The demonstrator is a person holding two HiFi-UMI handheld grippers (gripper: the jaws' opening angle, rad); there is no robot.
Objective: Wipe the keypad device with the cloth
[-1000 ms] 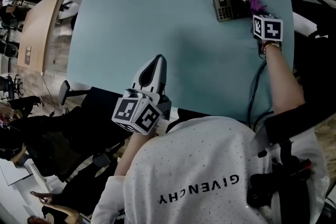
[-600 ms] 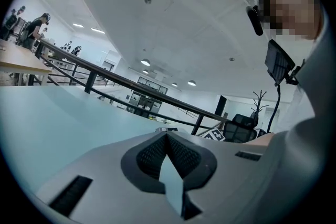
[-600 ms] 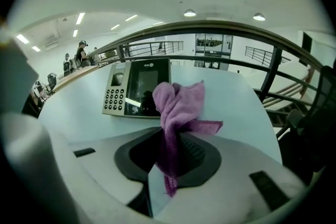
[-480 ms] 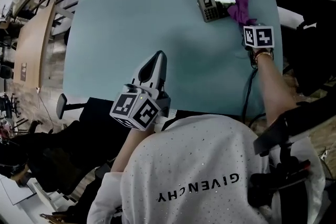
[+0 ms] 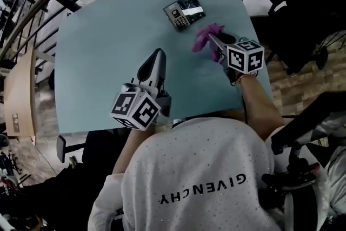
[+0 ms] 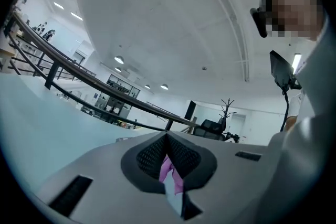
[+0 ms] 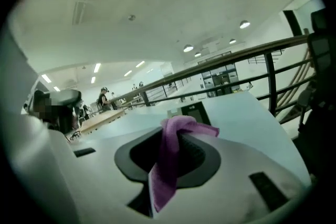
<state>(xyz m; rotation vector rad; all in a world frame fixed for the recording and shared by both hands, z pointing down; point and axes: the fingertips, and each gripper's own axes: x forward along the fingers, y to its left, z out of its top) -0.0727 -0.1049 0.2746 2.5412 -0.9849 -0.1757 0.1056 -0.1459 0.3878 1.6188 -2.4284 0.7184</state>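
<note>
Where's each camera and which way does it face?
Head view: above, looking down on table, device, left gripper, right gripper, own shirt.
Left gripper view: on left gripper, along shut jaws toward railing, ceiling; shirt at right.
Right gripper view: on right gripper, jaws clamping cloth, facing device.
Shared: cloth and device, in head and right gripper views.
</note>
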